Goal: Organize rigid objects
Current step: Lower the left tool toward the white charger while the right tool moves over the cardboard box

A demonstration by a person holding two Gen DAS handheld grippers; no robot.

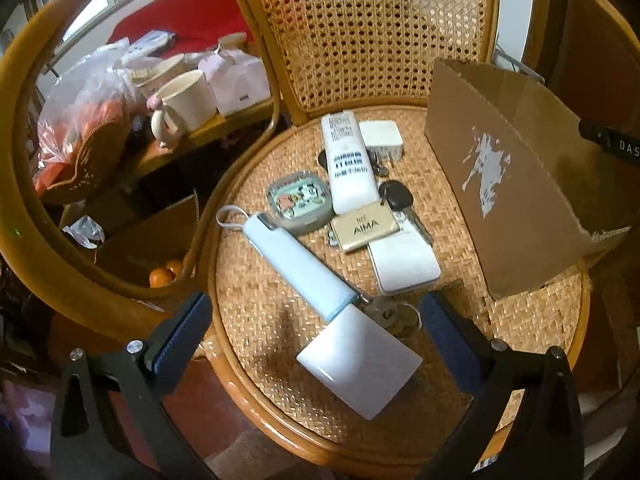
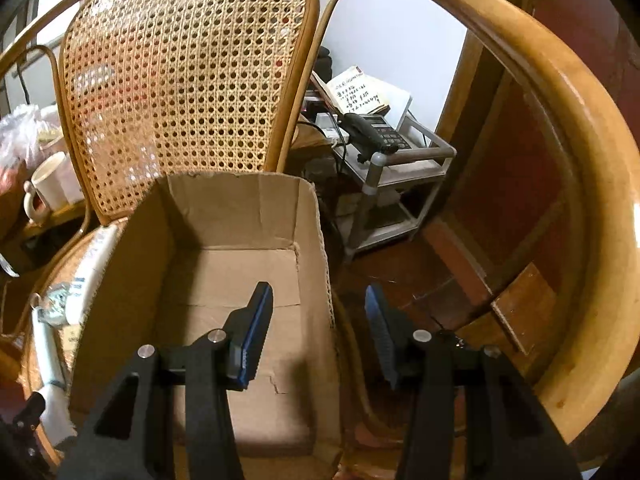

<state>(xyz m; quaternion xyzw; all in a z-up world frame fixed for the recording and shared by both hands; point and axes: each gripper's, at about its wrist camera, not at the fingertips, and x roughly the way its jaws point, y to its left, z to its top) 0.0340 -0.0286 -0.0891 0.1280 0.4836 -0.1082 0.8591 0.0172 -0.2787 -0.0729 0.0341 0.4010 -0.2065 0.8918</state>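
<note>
Small objects lie on the rattan chair seat (image 1: pixel 256 312): a pale blue lint roller (image 1: pixel 332 304), a white remote (image 1: pixel 350 164), a white charger block (image 1: pixel 381 136), a grey cartoon case (image 1: pixel 301 201), a gold AIMA tag (image 1: pixel 365 227), a black key (image 1: pixel 396 196) and a white phone-like slab (image 1: pixel 402 264). My left gripper (image 1: pixel 316 320) is open, its fingers on either side of the roller's near end, just above it. An open cardboard box (image 2: pixel 240 280) stands on the seat's right, empty inside. My right gripper (image 2: pixel 318 332) is open, empty, straddling the box's right wall from above.
The chair's cane back (image 1: pixel 360 32) and curved armrests (image 2: pixel 560 120) ring the seat. A side table to the left holds a cream mug (image 1: pixel 186 102) and bags. A small trolley with a telephone (image 2: pixel 380 132) stands to the right. The box shows from outside in the left wrist view (image 1: pixel 512 184).
</note>
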